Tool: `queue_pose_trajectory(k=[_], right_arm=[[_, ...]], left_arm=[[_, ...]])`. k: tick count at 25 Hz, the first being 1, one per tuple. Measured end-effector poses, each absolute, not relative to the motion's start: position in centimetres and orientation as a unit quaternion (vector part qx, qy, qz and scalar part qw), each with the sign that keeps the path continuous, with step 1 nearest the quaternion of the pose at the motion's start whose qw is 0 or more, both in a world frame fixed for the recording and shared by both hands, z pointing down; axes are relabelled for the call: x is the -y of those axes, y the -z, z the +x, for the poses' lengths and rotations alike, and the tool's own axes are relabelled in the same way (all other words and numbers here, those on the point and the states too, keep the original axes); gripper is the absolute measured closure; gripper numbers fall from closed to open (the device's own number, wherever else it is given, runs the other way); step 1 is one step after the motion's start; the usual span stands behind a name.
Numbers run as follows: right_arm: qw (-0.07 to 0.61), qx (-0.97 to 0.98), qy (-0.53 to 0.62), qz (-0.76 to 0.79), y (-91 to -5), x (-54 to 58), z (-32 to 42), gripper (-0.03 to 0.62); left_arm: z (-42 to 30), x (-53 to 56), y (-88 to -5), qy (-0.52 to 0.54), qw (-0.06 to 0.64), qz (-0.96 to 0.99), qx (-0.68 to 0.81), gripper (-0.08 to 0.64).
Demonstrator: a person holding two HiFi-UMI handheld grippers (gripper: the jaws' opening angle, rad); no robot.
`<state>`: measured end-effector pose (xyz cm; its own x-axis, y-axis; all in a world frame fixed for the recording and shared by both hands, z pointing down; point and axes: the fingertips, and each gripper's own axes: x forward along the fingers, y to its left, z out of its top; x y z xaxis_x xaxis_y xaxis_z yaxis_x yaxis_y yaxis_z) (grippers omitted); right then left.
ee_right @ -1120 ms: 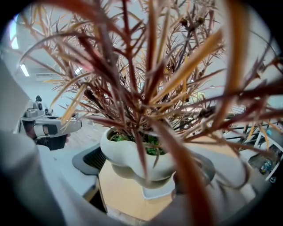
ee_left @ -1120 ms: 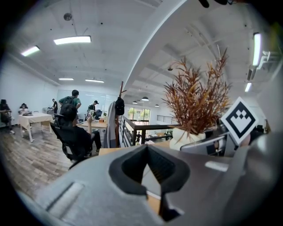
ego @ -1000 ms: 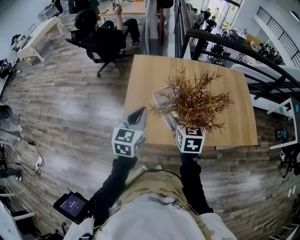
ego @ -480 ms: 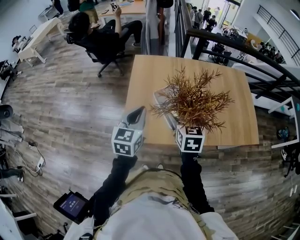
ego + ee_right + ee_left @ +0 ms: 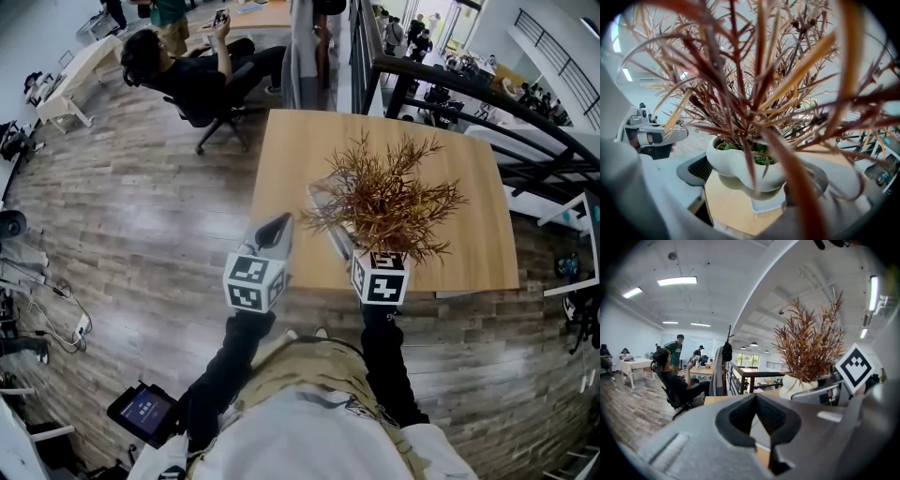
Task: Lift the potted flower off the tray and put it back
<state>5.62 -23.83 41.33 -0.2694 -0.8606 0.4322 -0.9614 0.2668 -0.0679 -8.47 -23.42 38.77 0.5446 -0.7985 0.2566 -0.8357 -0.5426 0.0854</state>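
Right gripper (image 5: 752, 183) has its jaws clamped on the pot (image 5: 740, 164), a smooth, bulgy white ceramic thing. The dry, rust-coloured spiky flower (image 5: 384, 197) stands straight up out of it. The pot looks held just above the flat grey tray (image 5: 766, 204) on the wooden counter (image 5: 281, 159), so putting it back is straight down (I think). Left gripper (image 5: 758, 401) sits off to the side, jaws closed on nothing.

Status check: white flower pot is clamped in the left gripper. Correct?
Not quite: wrong side. The white flower pot is clamped in the right gripper, as the right gripper view shows. The left gripper has nothing between its fingers in its own view.
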Motion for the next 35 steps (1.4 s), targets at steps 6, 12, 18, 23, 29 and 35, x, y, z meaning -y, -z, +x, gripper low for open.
queue_pose_trajectory(k=[6,12,18,23,29,35], right_arm=[[0.156,0.780,-0.167,0.582,-41.9,23.5,6.2,0.112],[0.161,0.777,-0.174,0.583,-42.7,24.1,6.6,0.112],[0.163,0.778,-0.173,0.581,-43.0,24.5,6.9,0.112],[0.163,0.780,-0.176,0.578,-43.8,25.0,7.3,0.112],[0.170,0.785,-0.183,0.567,-45.0,25.3,7.9,0.112],[0.176,0.788,-0.190,0.559,-46.8,24.7,9.0,0.112]], left_arm=[[-7.9,23.2,-39.0,-0.093,0.102,0.872,0.470,0.558],[-7.5,23.8,-39.7,-0.100,0.110,0.871,0.468,0.558],[-7.1,24.0,-40.0,-0.103,0.114,0.872,0.465,0.558],[-6.9,24.3,-41.0,-0.110,0.123,0.866,0.472,0.558],[-6.1,24.5,-42.3,-0.117,0.134,0.860,0.479,0.558],[-5.2,23.5,-43.6,-0.125,0.144,0.852,0.487,0.558]])
